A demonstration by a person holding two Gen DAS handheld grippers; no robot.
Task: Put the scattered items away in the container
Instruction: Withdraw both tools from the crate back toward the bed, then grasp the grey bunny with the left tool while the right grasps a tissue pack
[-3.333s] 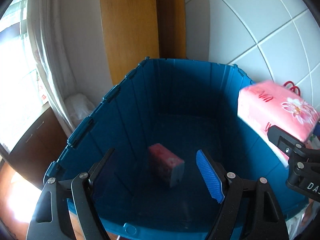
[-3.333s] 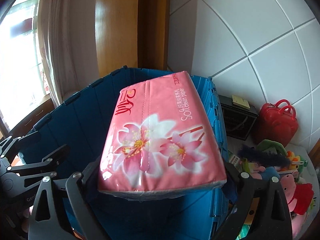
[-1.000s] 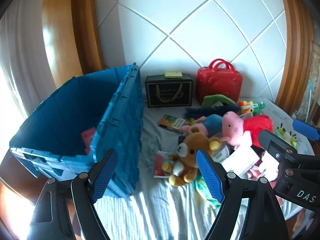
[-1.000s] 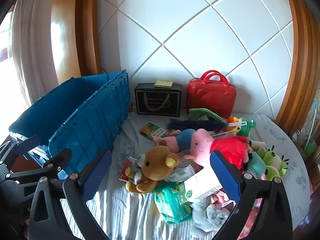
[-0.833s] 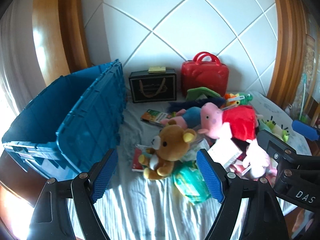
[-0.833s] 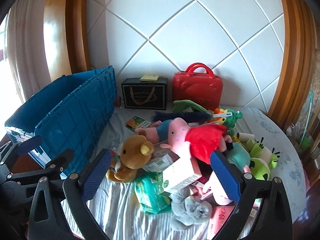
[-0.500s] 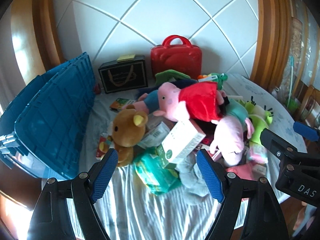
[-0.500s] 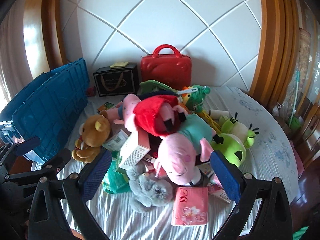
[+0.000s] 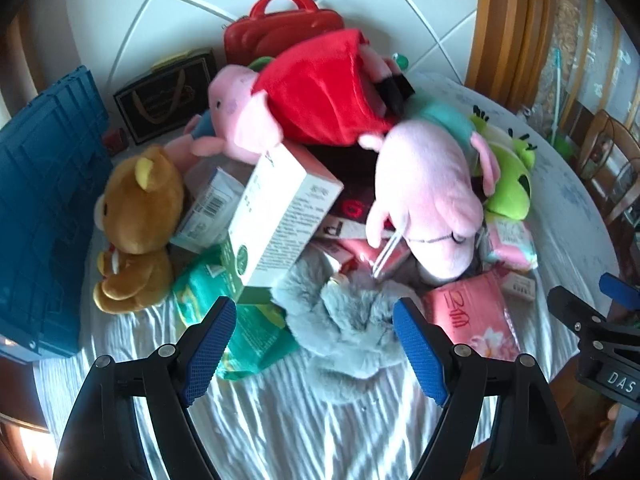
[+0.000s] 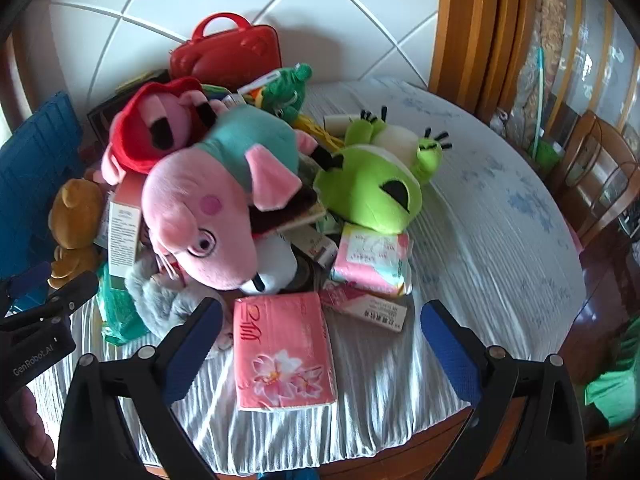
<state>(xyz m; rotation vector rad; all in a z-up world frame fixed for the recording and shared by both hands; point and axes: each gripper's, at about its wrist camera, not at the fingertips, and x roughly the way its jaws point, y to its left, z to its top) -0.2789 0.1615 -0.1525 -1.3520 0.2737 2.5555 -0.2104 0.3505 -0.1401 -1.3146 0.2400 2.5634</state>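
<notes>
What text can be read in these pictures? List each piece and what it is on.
"DAS": right gripper body, left wrist view.
"GenRobot.AI": left gripper body, right wrist view.
White carton: small print, too blurred to read.
Pink tissue pack: red script, not legible.
Barcoded box and flat label: too small.

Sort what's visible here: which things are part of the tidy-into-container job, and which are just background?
Job items:
- blue crate, the container
- grey plush
- pink tissue pack
- brown bear
- pink pig plush
- green frog plush
- white carton

Just lying about:
- wooden chair
- tiled wall
</notes>
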